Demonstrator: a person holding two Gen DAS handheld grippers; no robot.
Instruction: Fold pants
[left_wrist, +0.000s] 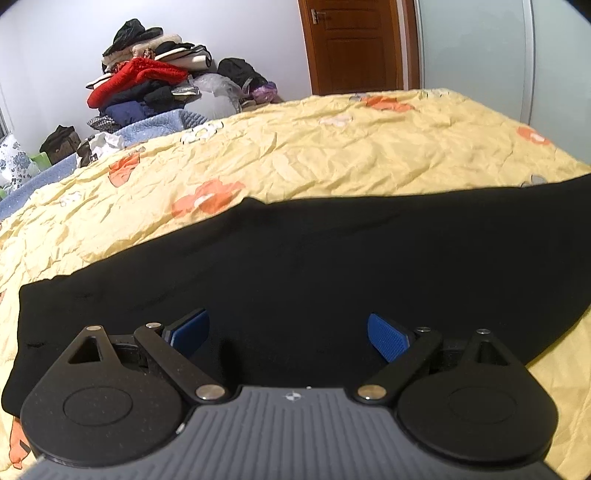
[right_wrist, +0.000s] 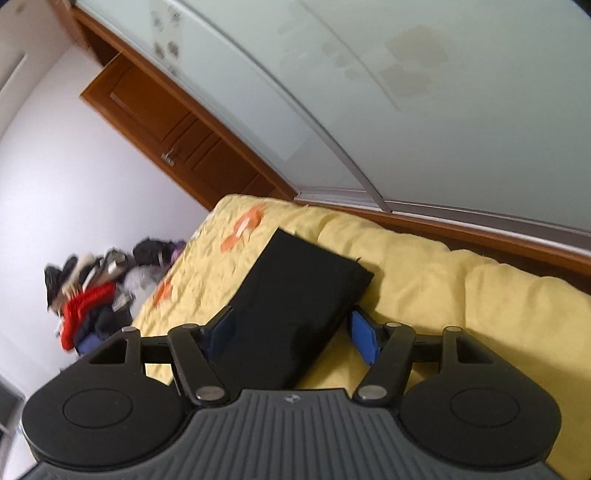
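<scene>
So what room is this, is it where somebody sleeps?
Most likely a bedroom. Black pants lie on a bed with a yellow flowered cover, a heap of clothes sits against the wall, and there is a wooden door.

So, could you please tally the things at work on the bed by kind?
Black pants: 1
Yellow bedspread: 1
Grippers: 2, the left gripper and the right gripper, both open
Total: 4
</scene>
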